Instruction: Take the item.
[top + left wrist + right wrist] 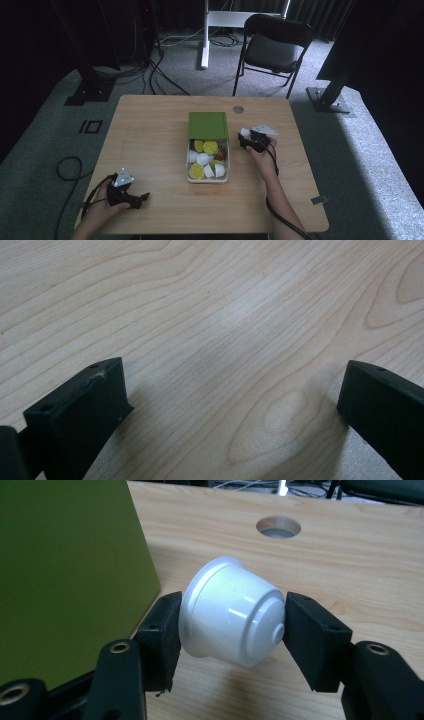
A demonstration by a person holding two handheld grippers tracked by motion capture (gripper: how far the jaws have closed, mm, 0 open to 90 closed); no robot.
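A clear box (189, 172) in the middle of the table holds several white, yellow and brown capsules. Its green lid (207, 125) lies at the box's far end, seen close as a green slab (65, 575) in the right gripper view. My right gripper (246, 138) is just right of the box, shut on a white capsule (232, 612) that lies tilted between the jaws above the wood; the same capsule (244, 132) shows white at the jaw tips. My left gripper (142, 198) rests near the front left edge, and its open jaws (235, 405) frame bare wood.
A round cable hole (238, 109) sits in the table (150, 135) behind the lid, also seen as a hole (278, 526) past the capsule. A black folding chair (272, 47) stands beyond the far edge. Cables trail from both grippers off the table's front.
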